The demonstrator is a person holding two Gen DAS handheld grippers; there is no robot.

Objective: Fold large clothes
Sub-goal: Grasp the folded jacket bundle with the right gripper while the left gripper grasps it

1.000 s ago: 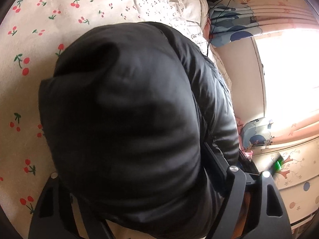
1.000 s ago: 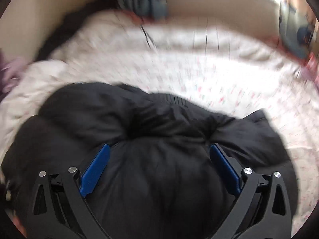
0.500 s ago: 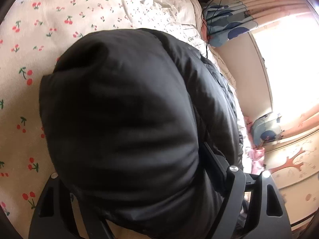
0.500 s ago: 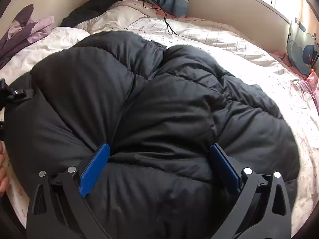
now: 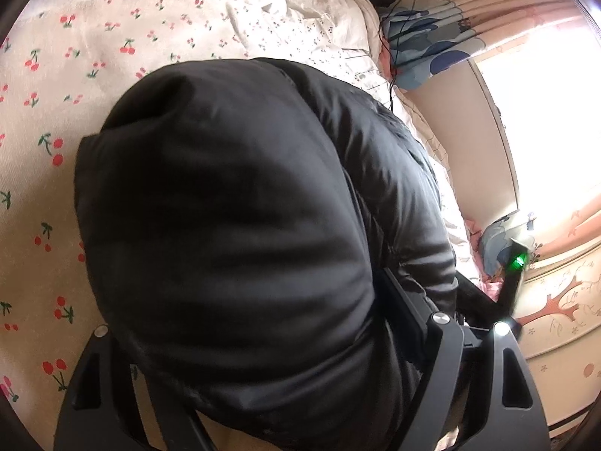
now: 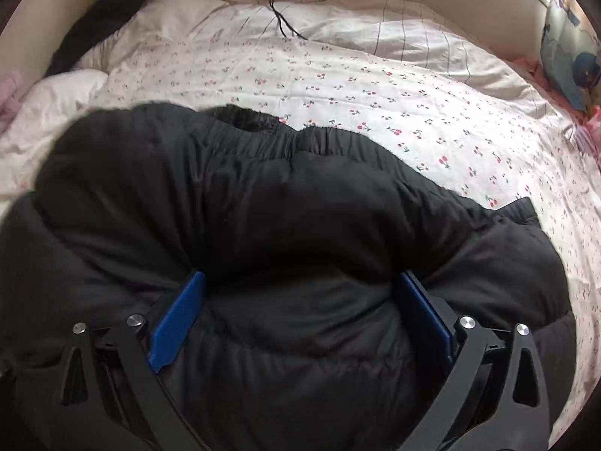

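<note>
Right claw (image 6: 300,312) clamped on a thick fold of the black puffer jacket (image 6: 263,225); left claw (image 5: 263,338) likewise grips a bulging wad. Jacket lies bunched on the cherry-print bedsheet (image 6: 375,86). Versus half a second ago: right view shows more sheet and an elastic hem at the far edge.

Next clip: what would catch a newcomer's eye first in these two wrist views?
A bulky black puffer jacket fills the middle of both views, bunched between the right gripper's blue fingers and bulging over the left gripper. Behind it spreads a white cherry-print bedsheet, with a bright window glaring at the right of the left view.
</note>
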